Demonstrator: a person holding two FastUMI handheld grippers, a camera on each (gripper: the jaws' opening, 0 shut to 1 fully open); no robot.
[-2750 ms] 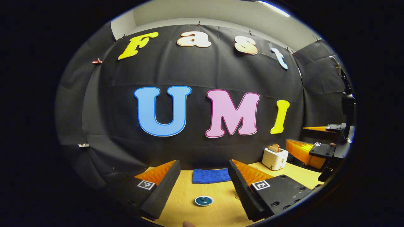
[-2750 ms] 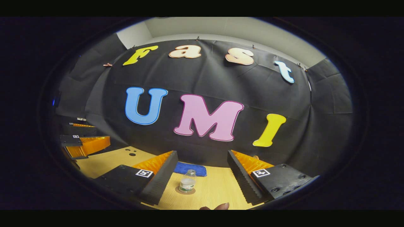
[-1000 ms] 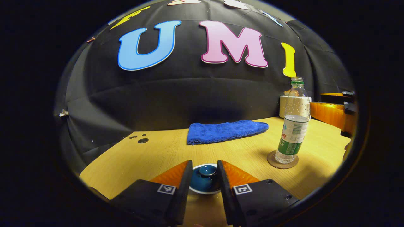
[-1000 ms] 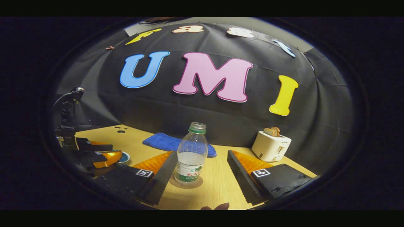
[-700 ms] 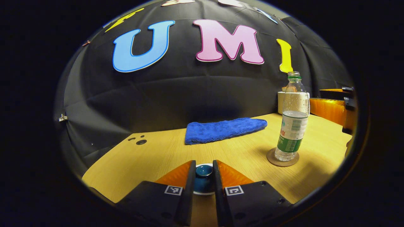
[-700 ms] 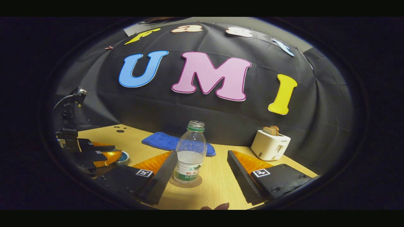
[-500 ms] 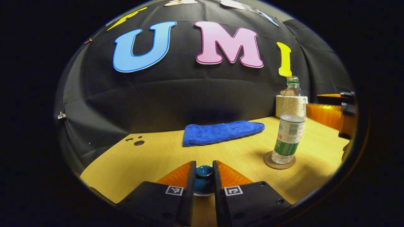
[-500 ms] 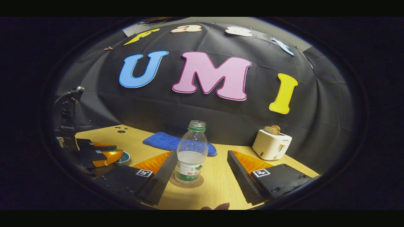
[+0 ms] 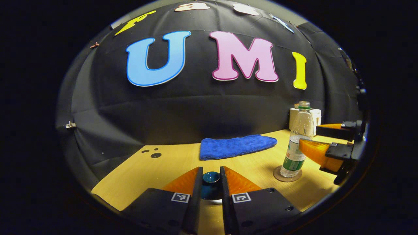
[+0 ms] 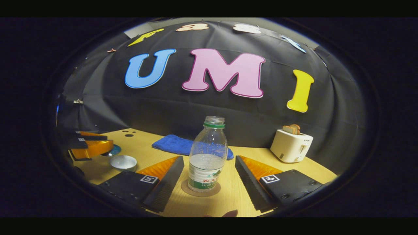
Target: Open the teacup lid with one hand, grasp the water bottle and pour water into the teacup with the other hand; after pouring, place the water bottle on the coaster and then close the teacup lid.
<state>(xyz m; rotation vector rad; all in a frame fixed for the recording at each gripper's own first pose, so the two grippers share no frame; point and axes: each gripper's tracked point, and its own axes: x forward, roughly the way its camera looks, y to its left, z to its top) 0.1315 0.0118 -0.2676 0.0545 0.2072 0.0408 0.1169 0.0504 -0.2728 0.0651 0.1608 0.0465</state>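
My left gripper [image 9: 211, 172] is shut on the knob of the teal teacup lid [image 9: 210, 186] and holds it above the table. In the right gripper view, that left gripper [image 10: 93, 146] hangs at the far left with the lid [image 10: 115, 150], and the white teacup [image 10: 123, 162] stands uncovered just below and to its right. The clear water bottle [image 10: 208, 156], uncapped and with a green label, stands upright on a round coaster [image 10: 200, 190]. My right gripper [image 10: 209, 160] is open, one finger on each side of the bottle, not touching it. From the left gripper view the bottle [image 9: 295, 143] stands at the right.
A folded blue towel [image 9: 236, 147] lies at the back of the wooden table [image 9: 169, 163]. A white toaster [image 10: 291, 145] with toast stands at the back right. Small holes [image 9: 155, 155] mark the table's back left corner.
The left gripper closed on the lid knob and lifted the lid off the teacup, which now stands uncovered. The right gripper moved closer around the bottle.
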